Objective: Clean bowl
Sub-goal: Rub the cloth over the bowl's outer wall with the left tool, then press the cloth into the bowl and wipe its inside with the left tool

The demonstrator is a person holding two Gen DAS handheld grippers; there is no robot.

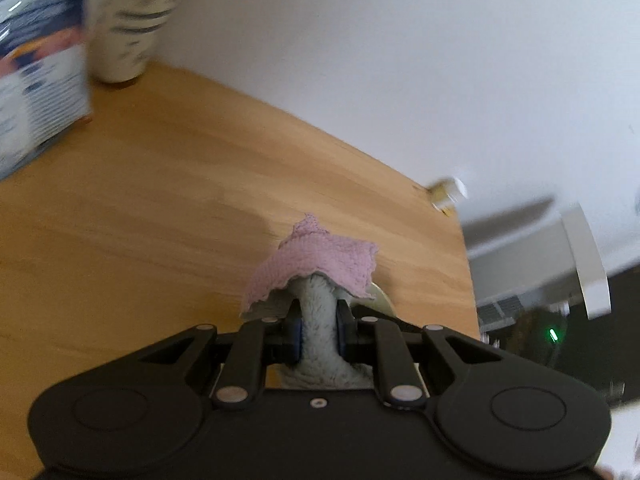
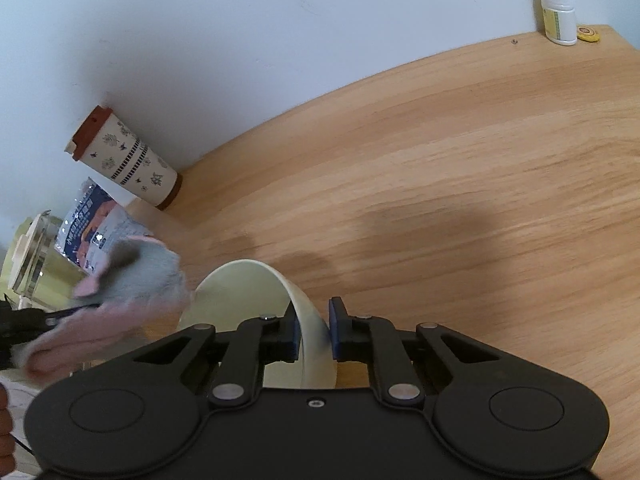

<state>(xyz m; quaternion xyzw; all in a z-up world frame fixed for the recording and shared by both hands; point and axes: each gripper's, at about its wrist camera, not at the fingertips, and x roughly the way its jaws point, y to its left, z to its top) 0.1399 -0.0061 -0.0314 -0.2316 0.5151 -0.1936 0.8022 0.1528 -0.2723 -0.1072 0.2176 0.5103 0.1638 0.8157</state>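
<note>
Wooden table (image 2: 460,152), half-hidden bowl (image 2: 248,292), blurred cloth (image 2: 132,280).

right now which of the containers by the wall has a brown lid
The tall patterned cup in the corner: it has a reddish-brown lid and base. The small bottle at the far right has a white cap, and the glass jar at the left a pale lid.

A pale wooden table (image 2: 460,168) with visible grain is set against a plain white wall (image 2: 280,32), which it meets in a corner at the left of the right wrist view. Soft shadows are cast across the wood. Beyond the table's edge, in the left wrist view, a white shelf-like unit (image 1: 584,256) and a small green light (image 1: 554,335) are seen against a dark area.
</note>
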